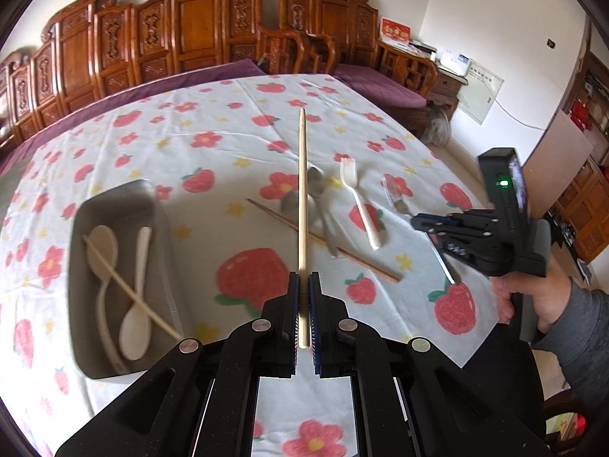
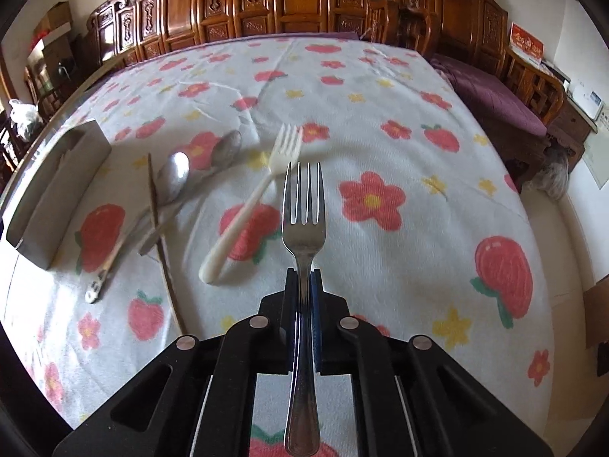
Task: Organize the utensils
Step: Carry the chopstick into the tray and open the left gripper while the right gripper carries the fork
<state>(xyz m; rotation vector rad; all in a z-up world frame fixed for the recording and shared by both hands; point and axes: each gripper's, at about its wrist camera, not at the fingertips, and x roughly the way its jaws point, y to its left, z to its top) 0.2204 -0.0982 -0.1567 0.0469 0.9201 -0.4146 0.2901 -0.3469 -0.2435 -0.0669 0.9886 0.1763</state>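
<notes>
While hovering over the strawberry tablecloth (image 2: 380, 114), pinching a pale chopstick (image 1: 302, 190) in the left gripper (image 1: 303, 289): clamped tight on its lower part, with the tip pointing away across the table. Over to the left on the cloth, a grey tray (image 1: 114, 198), already carrying two pale spoons (image 1: 102, 251) side by side and a second light chopstick (image 1: 129, 289) laid slantwise across them.

On to the right gripper (image 2: 303, 278), gripped by a hand (image 1: 533, 297) in a grey sleeve: closed firmly on a metal fork (image 2: 304, 205), squeezing the neck just below the tines, prongs forward, handle running back between the fingers. Seen from the left camera, holding that fork out at the right edge of the cloth, well apart from the tray.

Still loose on the cloth between the two: a white fork (image 2: 259, 198) lying at a slant, just beside the metal one from the right camera. Further left, two metal spoons (image 2: 175, 179) close together, bowls away from the camera. A dark chopstick (image 2: 160, 228) there too, apparently crossing over the spoon handles, though too blurred to be sure of contact.
</notes>
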